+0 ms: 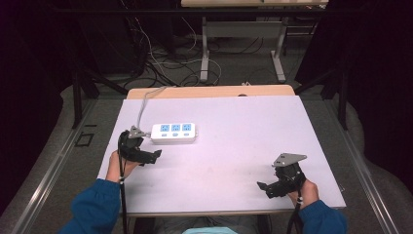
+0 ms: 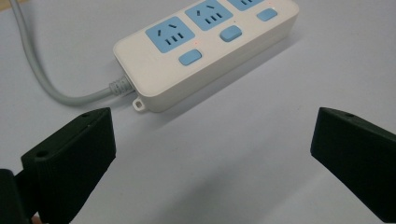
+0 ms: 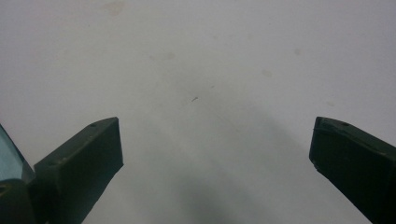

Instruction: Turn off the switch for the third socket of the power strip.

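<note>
A white power strip (image 1: 174,132) with three blue sockets and blue switches lies flat on the white table top (image 1: 234,122), left of centre; its grey cable (image 1: 143,105) runs off toward the far edge. My left gripper (image 1: 155,157) hovers just in front of the strip's left end, jaws wide apart and empty. In the left gripper view the power strip (image 2: 205,51) lies ahead of my left gripper (image 2: 212,140), apart from both jaws. My right gripper (image 1: 263,187) stands open near the front right of the table. In its own view my right gripper (image 3: 215,149) faces bare table.
The table's wooden far edge (image 1: 209,91) shows beyond the white sheet. Behind it on the floor lie tangled cables (image 1: 165,63) and the legs of another desk (image 1: 204,53). A rail (image 1: 53,161) runs along the floor at the left.
</note>
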`<action>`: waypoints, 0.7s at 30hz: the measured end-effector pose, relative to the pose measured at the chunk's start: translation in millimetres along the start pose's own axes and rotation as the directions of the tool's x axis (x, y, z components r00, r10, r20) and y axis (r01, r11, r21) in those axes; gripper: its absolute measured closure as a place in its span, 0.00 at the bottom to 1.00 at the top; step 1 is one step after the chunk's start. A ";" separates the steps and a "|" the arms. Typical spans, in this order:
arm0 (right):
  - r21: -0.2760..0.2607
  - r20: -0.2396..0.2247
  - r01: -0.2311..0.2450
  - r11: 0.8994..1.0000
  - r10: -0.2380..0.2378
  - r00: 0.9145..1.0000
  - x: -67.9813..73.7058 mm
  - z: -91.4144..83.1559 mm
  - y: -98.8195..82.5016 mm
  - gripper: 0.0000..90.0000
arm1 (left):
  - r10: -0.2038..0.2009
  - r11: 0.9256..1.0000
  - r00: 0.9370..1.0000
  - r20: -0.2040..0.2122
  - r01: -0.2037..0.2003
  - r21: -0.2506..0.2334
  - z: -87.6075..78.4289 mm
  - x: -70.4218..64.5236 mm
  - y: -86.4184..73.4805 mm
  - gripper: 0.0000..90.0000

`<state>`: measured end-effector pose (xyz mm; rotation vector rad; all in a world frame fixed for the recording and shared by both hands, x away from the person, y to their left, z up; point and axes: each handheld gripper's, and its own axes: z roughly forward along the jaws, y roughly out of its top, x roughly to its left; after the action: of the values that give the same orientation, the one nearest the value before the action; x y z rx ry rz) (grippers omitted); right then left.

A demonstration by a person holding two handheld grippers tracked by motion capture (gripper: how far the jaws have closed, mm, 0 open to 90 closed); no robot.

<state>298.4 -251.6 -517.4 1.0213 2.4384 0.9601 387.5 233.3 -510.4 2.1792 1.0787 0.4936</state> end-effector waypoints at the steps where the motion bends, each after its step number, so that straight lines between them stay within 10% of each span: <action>1: 0.000 0.000 0.000 1.000 0.000 1.000 0.1 0.0 0.0 0.02 | -0.005 1.000 1.000 -0.001 0.005 -0.003 -1.5 -1.4 -1.4 0.00; 21: -0.001 0.001 0.000 1.000 0.000 1.000 0.1 0.0 0.0 0.02 | 0.001 1.000 1.000 0.018 0.000 -0.021 -31.5 -13.1 -26.5 0.00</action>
<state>298.4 -251.5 -517.4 1.0214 2.4372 0.9608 346.6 246.8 -506.8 2.1620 1.0586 0.4821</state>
